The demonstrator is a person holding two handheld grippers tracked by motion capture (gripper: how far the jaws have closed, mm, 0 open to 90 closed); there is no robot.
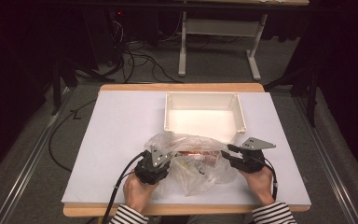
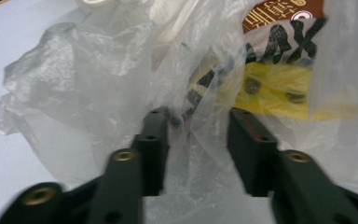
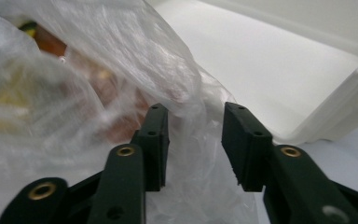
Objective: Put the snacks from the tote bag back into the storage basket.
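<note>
Plastic bag (image 1: pixel 193 163) lay crumpled at near-centre of table (image 1: pixel 121 140), snack packets still inside. My left gripper (image 1: pixel 157 161) sat at bag's left edge, jaws apart, film loose between them, no firm pinch. My right gripper (image 1: pixel 230 156) at right edge, likewise parted. White bin (image 1: pixel 205 100) behind held nothing. Judged: unpacking barely begun.

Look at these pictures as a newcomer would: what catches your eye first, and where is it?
A crumpled clear plastic bag of packaged goods lies at the near middle of the white table, with a yellow and brown printed packet showing through. Black tongs flank it, the left tongs and right tongs both with film between parted jaws. Behind stands an empty white rectangular plastic bin.
</note>
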